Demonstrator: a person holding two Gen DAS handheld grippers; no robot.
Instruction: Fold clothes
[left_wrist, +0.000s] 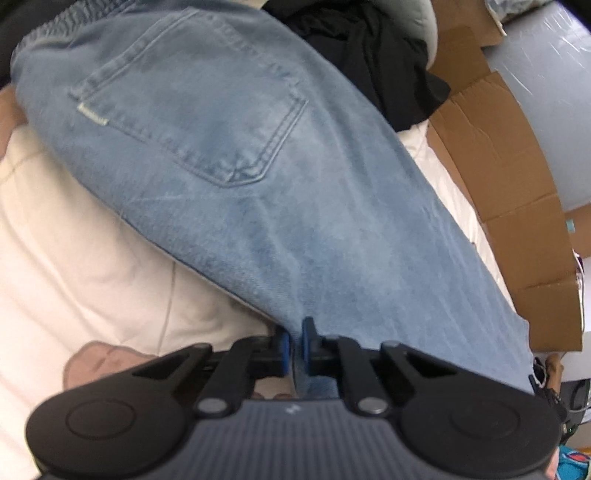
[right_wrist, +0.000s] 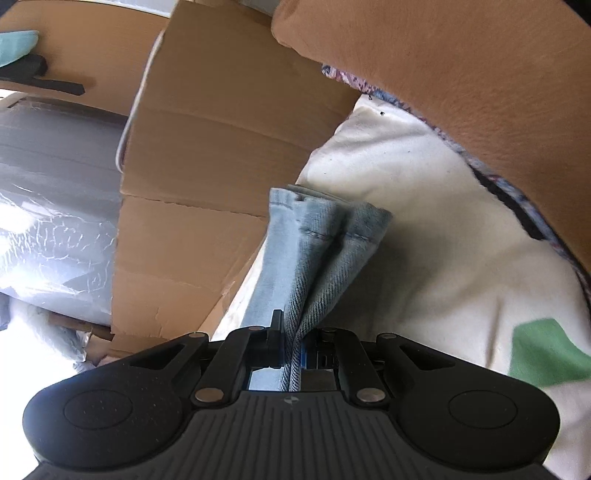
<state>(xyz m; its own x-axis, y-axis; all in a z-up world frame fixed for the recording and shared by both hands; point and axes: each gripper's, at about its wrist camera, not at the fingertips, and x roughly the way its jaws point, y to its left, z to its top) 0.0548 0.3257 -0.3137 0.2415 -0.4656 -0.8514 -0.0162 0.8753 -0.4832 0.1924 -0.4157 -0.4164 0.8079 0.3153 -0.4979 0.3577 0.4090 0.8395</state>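
Pale blue denim fills the left wrist view: a pair of jeans (left_wrist: 236, 155) laid across a cream quilted bedspread (left_wrist: 74, 240), back pocket (left_wrist: 192, 122) up, its double stitching plain to see. The left gripper (left_wrist: 294, 345) has its blue pads pressed together on the edge of the denim at about the thigh, jaws clamped on the fabric. Over in the right wrist view, the right gripper (right_wrist: 291, 347) is clamped on the leg end, the hemmed cuffs (right_wrist: 328, 218) bunched and fanning out beyond the jaws above the bedspread.

Now, handling: this looks like thick twill, heavy for cloth and limp, so it should drape and sag between the two grips rather than hold a line. The weave is coarse, so slipping seems unlikely. Seams and hems are the firm places to pinch; both layers want catching together.

Around it, flattened brown cardboard (left_wrist: 509, 192) runs along the bed edge, dark clothing (left_wrist: 362, 51) lies heaped beyond the waistband, and a tan cushion (right_wrist: 461, 66) sits above the bedspread.
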